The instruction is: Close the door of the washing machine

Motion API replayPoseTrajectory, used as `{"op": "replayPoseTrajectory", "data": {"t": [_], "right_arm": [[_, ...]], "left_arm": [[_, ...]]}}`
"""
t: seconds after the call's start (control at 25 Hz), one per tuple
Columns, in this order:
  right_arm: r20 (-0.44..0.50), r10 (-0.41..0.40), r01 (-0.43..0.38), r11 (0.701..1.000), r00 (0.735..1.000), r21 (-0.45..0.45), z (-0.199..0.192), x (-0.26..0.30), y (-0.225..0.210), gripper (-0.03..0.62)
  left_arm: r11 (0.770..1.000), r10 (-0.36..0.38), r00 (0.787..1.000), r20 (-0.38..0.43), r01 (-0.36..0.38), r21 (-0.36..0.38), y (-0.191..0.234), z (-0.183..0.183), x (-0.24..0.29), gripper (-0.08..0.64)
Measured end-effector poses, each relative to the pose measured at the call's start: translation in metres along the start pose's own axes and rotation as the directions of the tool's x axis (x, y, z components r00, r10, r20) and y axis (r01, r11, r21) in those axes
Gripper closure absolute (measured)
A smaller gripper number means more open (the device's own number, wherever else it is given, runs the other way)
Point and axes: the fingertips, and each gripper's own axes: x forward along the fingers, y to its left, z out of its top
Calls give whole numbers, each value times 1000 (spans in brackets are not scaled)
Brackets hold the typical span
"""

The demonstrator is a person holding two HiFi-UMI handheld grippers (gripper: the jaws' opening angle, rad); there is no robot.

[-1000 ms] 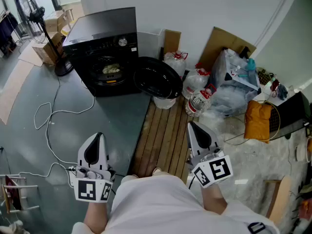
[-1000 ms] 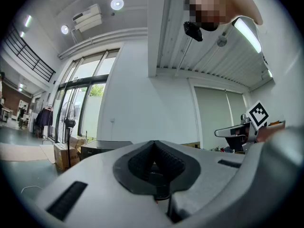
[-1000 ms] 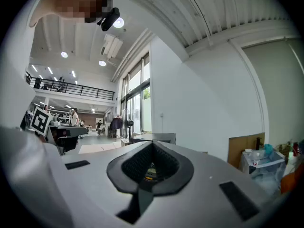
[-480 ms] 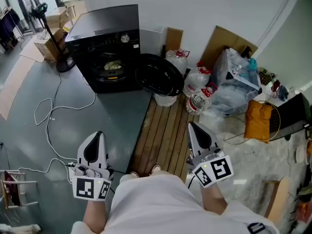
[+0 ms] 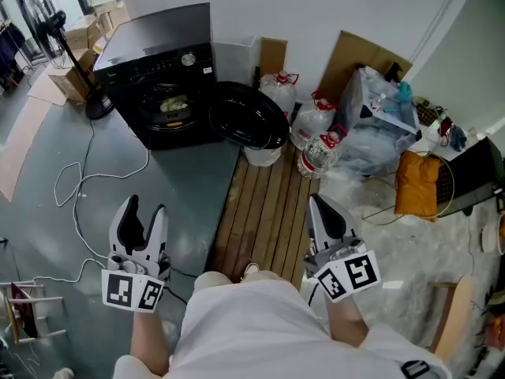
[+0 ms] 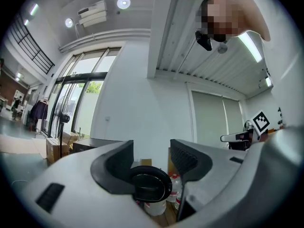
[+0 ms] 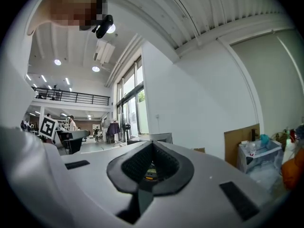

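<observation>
A black washing machine [image 5: 162, 69] stands against the white wall at the upper left of the head view, with some laundry showing in its drum. Its round dark door [image 5: 250, 117] hangs open to the right, also seen far ahead between my left jaws as the door [image 6: 151, 187]. My left gripper [image 5: 145, 215] is held low on the left, well short of the machine; its jaws are opening with nothing between them. My right gripper [image 5: 324, 205] hovers over the wooden slats, jaws shut and empty, tips meeting in the right gripper view [image 7: 151, 148].
Large water bottles [image 5: 316, 144], cardboard sheets [image 5: 359, 61], a plastic-wrapped bundle [image 5: 379, 129] and an orange bag [image 5: 417, 184] crowd the wall to the right. A white bucket [image 5: 260, 156] sits under the door. A white cable [image 5: 87, 188] loops over the grey floor; a fan [image 5: 59, 34] stands left.
My left gripper's jaws have parted from shut to open. The view has shifted slightly and both grippers have edged a little; the door stays open.
</observation>
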Motion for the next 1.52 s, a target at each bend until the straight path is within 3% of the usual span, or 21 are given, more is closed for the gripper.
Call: {"op": "replayPoseTrajectory", "data": {"t": [0.32, 0.52, 0.72, 0.92, 1.24, 1.52], "right_arm": [[-18, -41, 41, 998, 999, 42, -16, -3, -31, 594], [-50, -76, 78, 996, 996, 48, -25, 18, -49, 594], [-87, -134, 136, 991, 987, 17, -26, 65, -74, 594], [-115, -128, 124, 991, 985, -40, -15, 142, -83, 594], [-145, -112, 107, 993, 983, -45, -12, 240, -78, 594], [-168, -127, 127, 992, 978, -12, -19, 275, -103, 594]], "left_arm": [[991, -73, 993, -98, 83, 107, -18, -18, 44, 218], [988, -107, 985, -134, 121, 99, -8, -40, 89, 212], [987, -146, 978, -151, 153, 42, 20, -68, 153, 212], [985, -167, 975, -150, 171, 17, 62, -82, 220, 212], [977, -206, 959, -195, 212, 13, 116, -108, 288, 212], [969, -238, 937, -258, 246, 1, 113, -134, 343, 212]]}}
